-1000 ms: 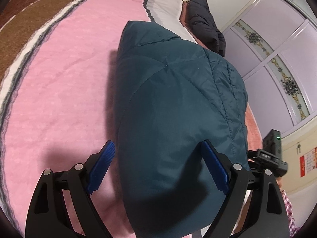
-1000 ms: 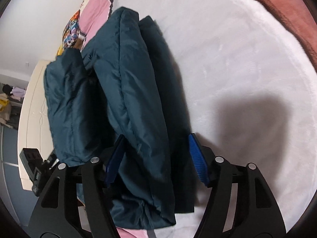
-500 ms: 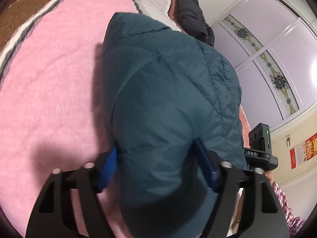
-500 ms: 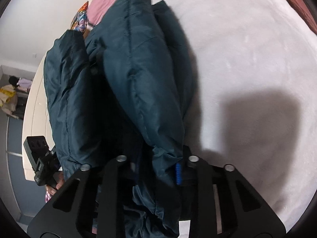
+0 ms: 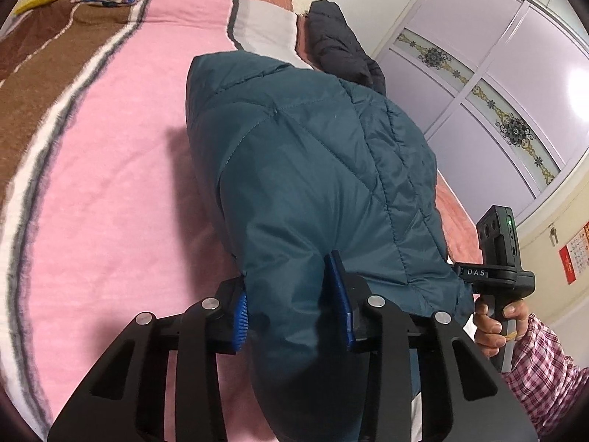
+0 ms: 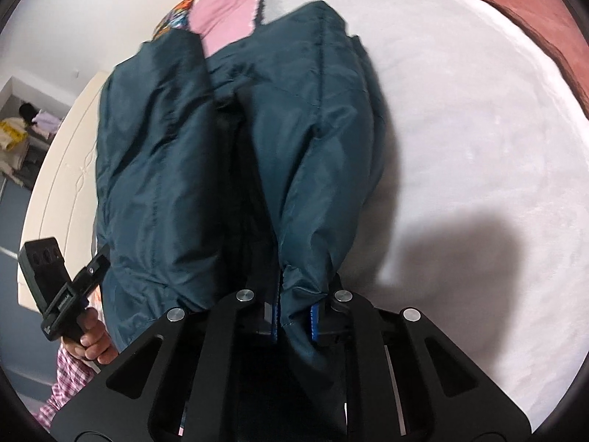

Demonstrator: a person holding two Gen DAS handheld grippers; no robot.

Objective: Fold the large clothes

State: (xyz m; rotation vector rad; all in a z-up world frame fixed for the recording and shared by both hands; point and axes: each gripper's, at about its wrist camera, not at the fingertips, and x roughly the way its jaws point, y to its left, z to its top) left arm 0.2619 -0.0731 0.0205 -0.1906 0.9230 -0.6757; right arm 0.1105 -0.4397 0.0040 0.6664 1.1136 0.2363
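Bright, even indoor light in both fisheye views, with straight lines bowed and dark corners around the round edge. A glare patch sits on the wardrobe (image 5: 578, 84). A soft shadow falls on the white blanket (image 6: 460, 243). The jacket (image 6: 324, 37) edge is slightly motion-blurred at the top.

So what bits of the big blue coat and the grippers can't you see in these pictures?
- Left wrist view: the teal jacket's near end drops behind the left gripper and off the bottom edge.
- Right wrist view: the fold between the jacket's two bulges is too dark to read, and the right gripper's pads are mostly buried in fabric.
- Both views: the bed beneath the jacket is covered.
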